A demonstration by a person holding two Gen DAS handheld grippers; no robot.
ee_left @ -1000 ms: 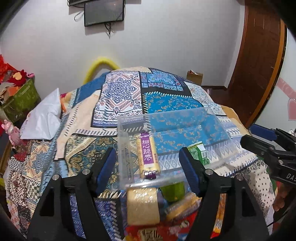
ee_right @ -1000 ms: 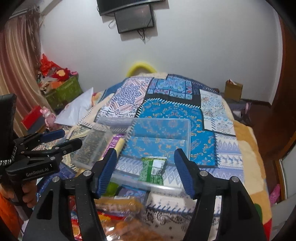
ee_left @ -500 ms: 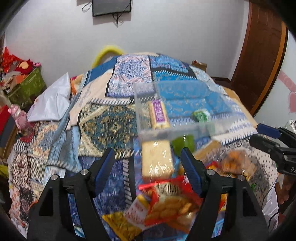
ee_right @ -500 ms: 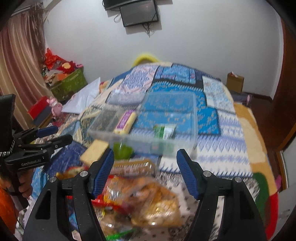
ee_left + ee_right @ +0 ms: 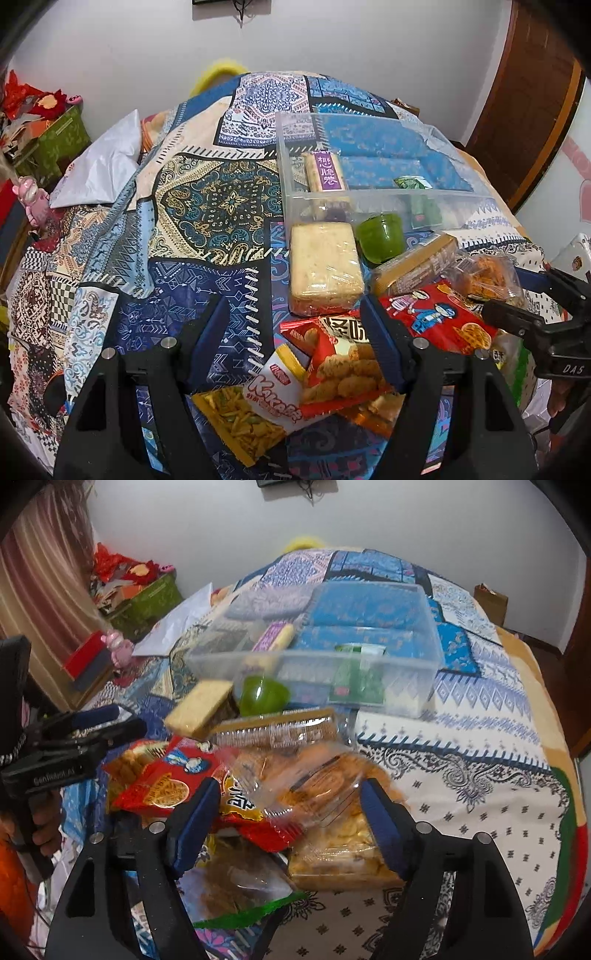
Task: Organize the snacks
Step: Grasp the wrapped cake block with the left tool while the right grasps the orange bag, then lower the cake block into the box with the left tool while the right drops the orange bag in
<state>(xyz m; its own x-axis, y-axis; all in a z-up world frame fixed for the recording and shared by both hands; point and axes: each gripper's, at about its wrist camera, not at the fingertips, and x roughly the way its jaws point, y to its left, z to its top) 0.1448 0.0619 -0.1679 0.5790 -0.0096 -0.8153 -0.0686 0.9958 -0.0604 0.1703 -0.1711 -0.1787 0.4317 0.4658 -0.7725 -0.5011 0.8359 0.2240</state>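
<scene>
Currently your left gripper (image 5: 295,325) jaws wide, empty; right gripper (image 5: 288,808) jaws opening over snack pile (image 5: 295,775); clear bin (image 5: 424,686) edge beyond; bedspread (image 5: 480,775) rightward open.

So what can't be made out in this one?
- Right wrist view: snacks low in the pile, covered by bags above and the right gripper, its jaws opening.
- Left wrist view: packs at the lower edge, cut off behind the left gripper.
- Both views: the green packet in the clear bin, print too small.
</scene>
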